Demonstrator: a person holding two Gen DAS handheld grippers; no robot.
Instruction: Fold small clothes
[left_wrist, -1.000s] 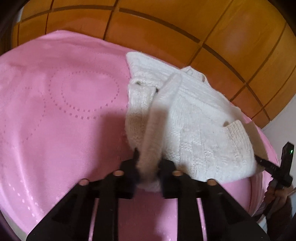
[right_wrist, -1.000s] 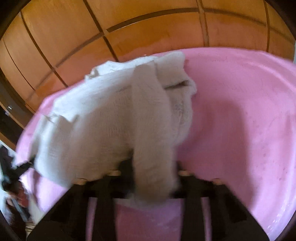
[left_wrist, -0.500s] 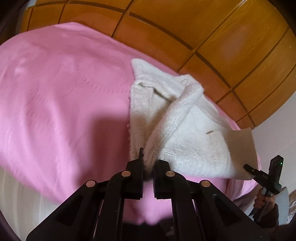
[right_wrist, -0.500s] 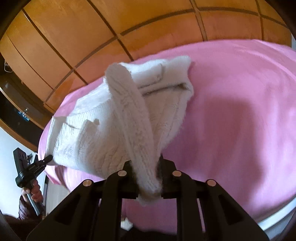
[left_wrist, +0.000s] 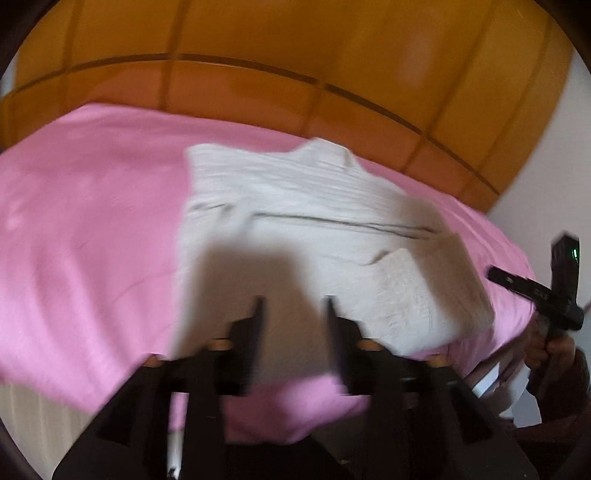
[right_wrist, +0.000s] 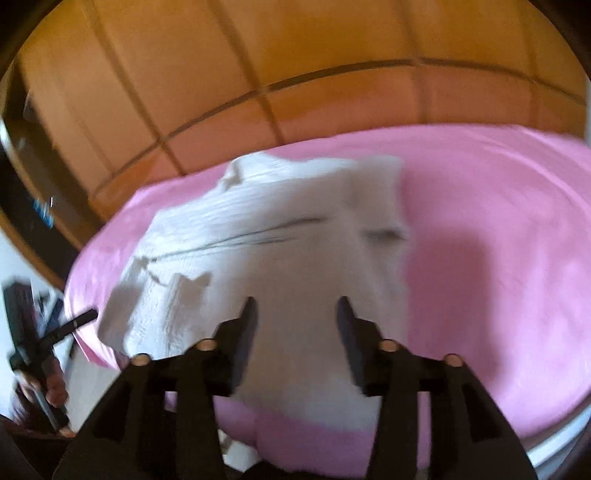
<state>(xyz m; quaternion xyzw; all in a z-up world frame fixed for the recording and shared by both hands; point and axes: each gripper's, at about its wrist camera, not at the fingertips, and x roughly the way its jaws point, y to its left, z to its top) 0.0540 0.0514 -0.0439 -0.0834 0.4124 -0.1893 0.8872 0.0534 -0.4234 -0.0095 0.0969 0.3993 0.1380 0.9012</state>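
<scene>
A white knitted sweater (left_wrist: 317, 229) lies folded on the pink bedspread (left_wrist: 92, 221), a ribbed cuff (left_wrist: 406, 291) on its right side. My left gripper (left_wrist: 293, 306) hovers over the sweater's near edge. Its jaws are opening and the pads press on nothing. In the right wrist view the same sweater (right_wrist: 288, 229) spreads over the bedspread (right_wrist: 498, 240), with its near edge close to the bed's rim. My right gripper (right_wrist: 295, 306) is above that edge, its jaws also opening, no cloth pinched. Both views are blurred by motion.
A wooden panelled headboard (left_wrist: 295, 55) stands behind the bed. The hand (left_wrist: 554, 350) holding the other gripper shows at the right edge, in front of a white wall (left_wrist: 554, 166). Dark furniture (right_wrist: 29, 184) stands left of the bed in the right wrist view.
Both grippers were shut on lifted parts of the sweater. They have now let go, and the knit lies flat on the bed. Both grippers have drawn back and risen.
</scene>
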